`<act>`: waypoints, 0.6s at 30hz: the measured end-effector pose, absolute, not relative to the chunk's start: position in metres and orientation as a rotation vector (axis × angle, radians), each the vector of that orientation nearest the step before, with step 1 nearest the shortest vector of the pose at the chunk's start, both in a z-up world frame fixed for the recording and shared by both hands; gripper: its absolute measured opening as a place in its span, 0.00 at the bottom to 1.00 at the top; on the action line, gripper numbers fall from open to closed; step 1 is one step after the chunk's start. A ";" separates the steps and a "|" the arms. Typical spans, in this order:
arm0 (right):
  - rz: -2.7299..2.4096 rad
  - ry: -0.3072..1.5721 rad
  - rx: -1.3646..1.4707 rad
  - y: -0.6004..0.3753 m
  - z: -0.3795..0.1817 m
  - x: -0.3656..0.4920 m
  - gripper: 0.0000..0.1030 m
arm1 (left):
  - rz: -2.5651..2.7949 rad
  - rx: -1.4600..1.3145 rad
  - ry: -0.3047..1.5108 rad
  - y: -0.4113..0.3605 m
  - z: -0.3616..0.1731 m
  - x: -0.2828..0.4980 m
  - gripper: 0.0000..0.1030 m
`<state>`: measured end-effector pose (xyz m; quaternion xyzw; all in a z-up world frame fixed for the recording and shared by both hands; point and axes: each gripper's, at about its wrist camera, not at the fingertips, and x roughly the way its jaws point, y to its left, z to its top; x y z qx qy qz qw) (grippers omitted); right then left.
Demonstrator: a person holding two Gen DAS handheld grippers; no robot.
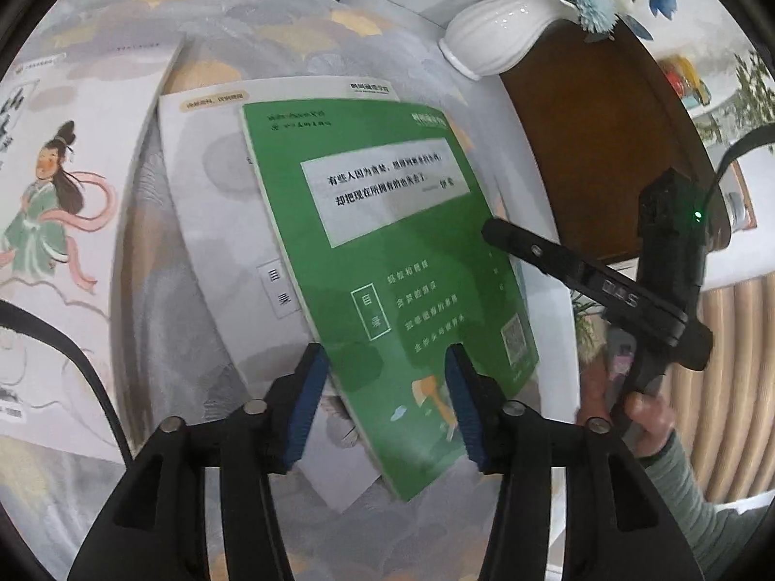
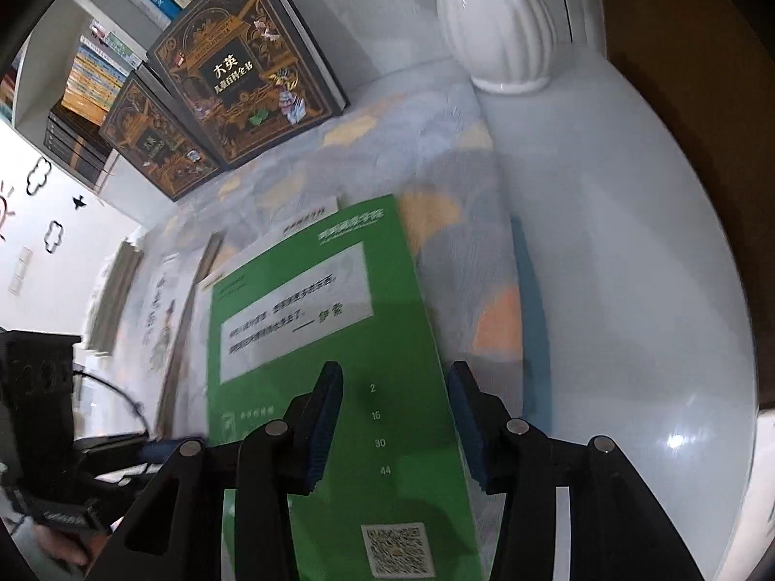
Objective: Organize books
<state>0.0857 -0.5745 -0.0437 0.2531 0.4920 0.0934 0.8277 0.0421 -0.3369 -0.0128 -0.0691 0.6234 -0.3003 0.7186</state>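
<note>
A thin green book (image 1: 387, 261) lies askew on a white book (image 1: 218, 203) on the patterned tablecloth. It also shows in the right wrist view (image 2: 329, 319). My left gripper (image 1: 382, 402) is open, its blue pads on either side of the green book's near edge. My right gripper (image 2: 395, 426) is open over the green book's right edge; it shows in the left wrist view (image 1: 494, 230) at that book's right side. A white book with a painted figure (image 1: 58, 222) lies at the left.
A white ribbed vase (image 1: 499, 34) with blue flowers stands at the back right, also in the right wrist view (image 2: 494, 24). Two dark ornate books (image 2: 242, 72) lean at the back, with a bookshelf behind. A dark wooden board (image 1: 605, 145) lies right.
</note>
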 end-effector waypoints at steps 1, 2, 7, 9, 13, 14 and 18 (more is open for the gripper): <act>0.209 1.049 0.562 -0.574 -0.044 0.080 0.44 | -0.661 -0.140 1.371 -0.336 -0.012 0.040 0.50; 0.217 1.049 0.589 -0.574 -0.043 0.072 0.44 | -0.658 -0.128 1.362 -0.333 -0.011 0.038 0.51; 0.244 0.996 0.676 -0.563 -0.020 0.028 0.44 | -0.643 -0.128 1.349 -0.317 -0.010 0.027 0.52; 0.281 0.955 0.736 -0.558 -0.005 0.013 0.44 | -0.642 -0.127 1.359 -0.309 -0.013 0.023 0.52; 0.352 0.871 0.715 -0.526 0.042 -0.002 0.43 | -0.639 -0.243 1.377 -0.285 -0.019 0.016 0.53; 0.380 0.855 0.698 -0.511 0.055 0.000 0.43 | -0.630 -0.266 1.380 -0.278 -0.018 0.015 0.53; 0.470 0.809 0.663 -0.462 0.087 0.009 0.43 | -0.578 -0.394 1.317 -0.225 0.003 -0.002 0.53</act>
